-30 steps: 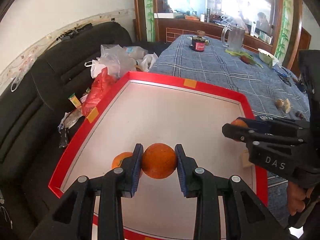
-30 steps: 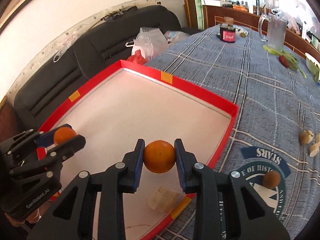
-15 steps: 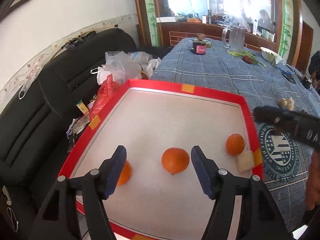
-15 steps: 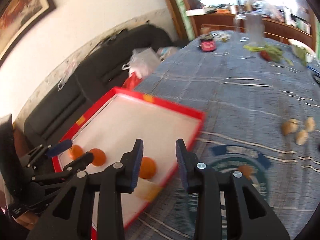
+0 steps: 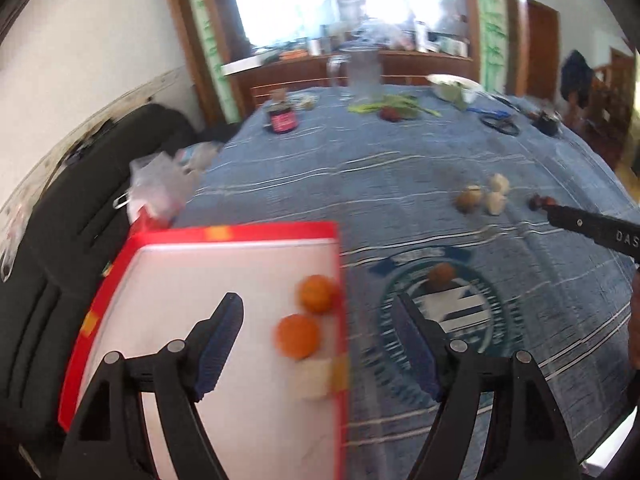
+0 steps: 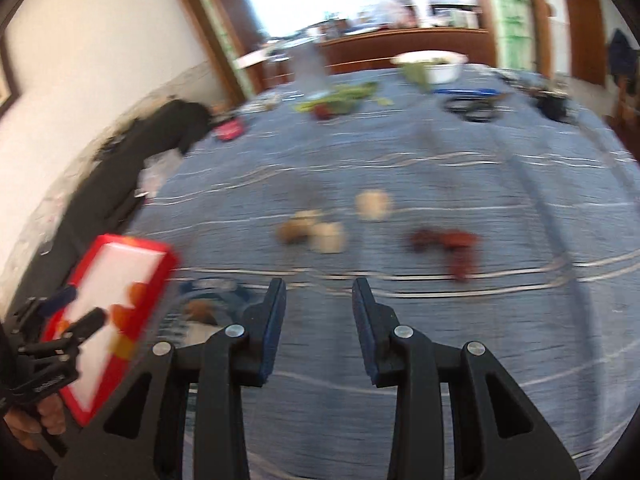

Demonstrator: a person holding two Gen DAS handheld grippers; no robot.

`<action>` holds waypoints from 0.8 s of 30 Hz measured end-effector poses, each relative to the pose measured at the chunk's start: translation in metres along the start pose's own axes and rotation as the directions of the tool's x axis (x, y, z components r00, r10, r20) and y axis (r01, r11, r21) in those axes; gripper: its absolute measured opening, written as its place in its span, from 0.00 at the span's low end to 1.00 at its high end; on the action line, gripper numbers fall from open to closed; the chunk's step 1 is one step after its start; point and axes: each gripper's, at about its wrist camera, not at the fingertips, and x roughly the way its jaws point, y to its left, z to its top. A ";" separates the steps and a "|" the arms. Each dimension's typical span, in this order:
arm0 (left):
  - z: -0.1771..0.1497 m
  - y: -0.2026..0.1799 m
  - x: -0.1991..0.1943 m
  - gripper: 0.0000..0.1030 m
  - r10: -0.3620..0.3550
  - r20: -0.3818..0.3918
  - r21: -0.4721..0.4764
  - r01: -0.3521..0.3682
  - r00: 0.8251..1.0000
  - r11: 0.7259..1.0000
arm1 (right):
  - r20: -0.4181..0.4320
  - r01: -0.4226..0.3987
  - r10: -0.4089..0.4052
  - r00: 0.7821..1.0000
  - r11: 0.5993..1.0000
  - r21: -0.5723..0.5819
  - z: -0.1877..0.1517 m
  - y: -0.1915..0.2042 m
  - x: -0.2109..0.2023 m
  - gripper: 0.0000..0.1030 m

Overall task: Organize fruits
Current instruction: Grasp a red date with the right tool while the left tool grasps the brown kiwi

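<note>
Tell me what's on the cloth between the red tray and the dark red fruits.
In the left wrist view, a brown round fruit sits on the printed emblem between the red tray and the dark red fruits; otherwise bare blue cloth.

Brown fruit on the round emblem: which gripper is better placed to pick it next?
Probably the left gripper: open, empty, with the brown fruit just ahead. The right gripper faces the farther pieces.

red-rimmed tray (image 5: 236, 233) (white inside), orange fruits (image 5: 298, 336), blue-striped tablecloth (image 5: 360, 184)
</note>
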 end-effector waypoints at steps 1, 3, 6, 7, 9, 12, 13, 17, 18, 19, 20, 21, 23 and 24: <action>0.001 -0.008 0.001 0.74 -0.010 -0.003 0.010 0.010 1.000 1.000 | -0.008 0.034 -0.034 0.999 0.999 0.003 0.000 -0.010 0.000 0.35; 0.004 -0.021 0.004 0.74 -0.034 -0.011 0.025 0.034 0.999 0.999 | -0.023 0.083 -0.083 0.996 0.996 0.014 0.000 -0.027 0.003 0.35; 0.003 -0.035 0.006 0.74 -0.067 -0.021 0.046 0.068 0.998 0.997 | -0.061 0.126 -0.123 0.990 0.992 0.032 0.000 -0.048 0.012 0.35; 0.001 -0.036 0.008 0.74 -0.063 -0.029 0.053 0.065 0.998 0.997 | -0.064 0.134 -0.131 0.989 0.991 0.033 0.000 -0.052 0.012 0.35; -0.001 -0.037 0.013 0.74 -0.058 -0.049 0.052 0.061 0.997 0.997 | -0.063 0.146 -0.144 0.988 0.989 0.028 0.000 -0.053 0.015 0.35; -0.002 -0.032 0.015 0.74 -0.055 -0.067 0.037 0.058 0.996 0.998 | -0.067 0.164 -0.161 0.985 0.986 0.040 0.005 -0.053 0.022 0.35; -0.001 -0.032 0.015 0.74 -0.051 -0.065 0.034 0.053 0.997 0.998 | -0.069 0.173 -0.169 0.983 0.984 0.052 0.008 -0.054 0.025 0.35; -0.001 -0.022 0.015 0.74 -0.034 -0.062 0.018 0.035 0.997 0.999 | -0.088 0.236 -0.228 0.970 0.968 0.082 0.011 -0.059 0.039 0.28; -0.001 -0.020 0.015 0.74 -0.030 -0.064 0.014 0.031 0.997 0.999 | -0.082 0.250 -0.243 0.966 0.965 0.078 0.011 -0.059 0.040 0.23; -0.001 -0.020 0.016 0.74 -0.028 -0.067 0.011 0.029 0.997 1.000 | -0.076 0.264 -0.259 0.963 0.962 0.067 0.011 -0.058 0.041 0.21; -0.001 -0.018 0.017 0.74 -0.029 -0.071 0.005 0.029 0.997 1.000 | -0.068 0.268 -0.264 0.962 0.962 0.059 0.011 -0.057 0.041 0.21; -0.001 -0.018 0.018 0.74 -0.030 -0.075 0.001 0.030 0.997 1.000 | -0.063 0.266 -0.262 0.963 0.962 0.059 0.011 -0.057 0.041 0.21; 0.001 -0.018 0.021 0.74 -0.035 -0.085 -0.009 0.035 0.996 0.999 | -0.045 0.254 -0.252 0.967 0.965 0.060 0.010 -0.059 0.039 0.21; 0.002 -0.020 0.022 0.74 -0.042 -0.087 -0.010 0.042 0.995 0.999 | -0.038 0.244 -0.242 0.970 0.968 0.062 0.009 -0.060 0.038 0.21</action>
